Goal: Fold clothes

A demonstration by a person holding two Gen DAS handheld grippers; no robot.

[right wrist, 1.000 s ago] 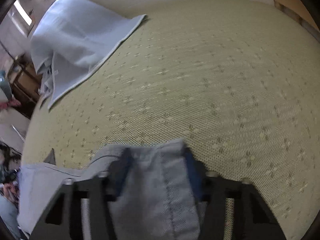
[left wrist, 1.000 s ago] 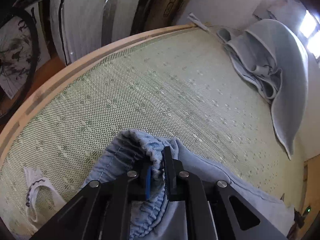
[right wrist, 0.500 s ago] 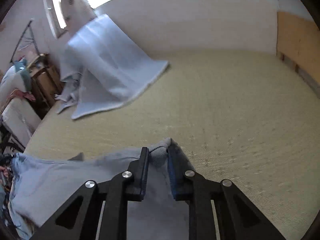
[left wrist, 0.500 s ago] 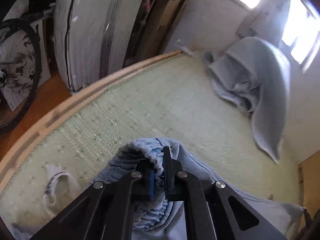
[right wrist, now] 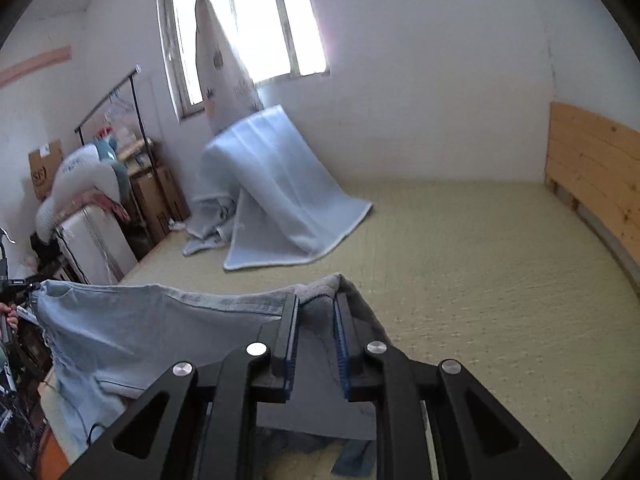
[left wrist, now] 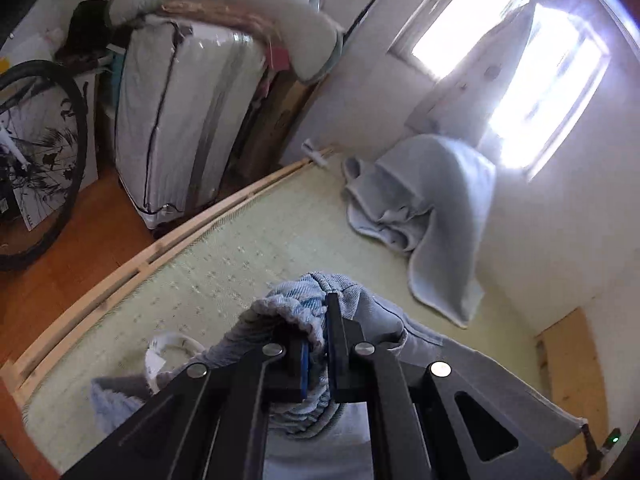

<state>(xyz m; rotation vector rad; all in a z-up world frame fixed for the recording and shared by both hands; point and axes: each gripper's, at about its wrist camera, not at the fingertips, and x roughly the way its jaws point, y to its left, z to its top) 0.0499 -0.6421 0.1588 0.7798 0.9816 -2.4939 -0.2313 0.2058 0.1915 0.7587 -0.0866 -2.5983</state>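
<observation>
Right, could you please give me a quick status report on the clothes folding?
Left tongs shut on pale blue garment at its gathered band. Right tongs shut on another edge. Garment spread between them over the mat. Blanket far off.

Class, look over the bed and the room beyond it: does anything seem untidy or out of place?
Yes. A pale blue blanket is slumped in a crumpled heap against the wall under the window, not folded, trailing onto the bed mat.
</observation>
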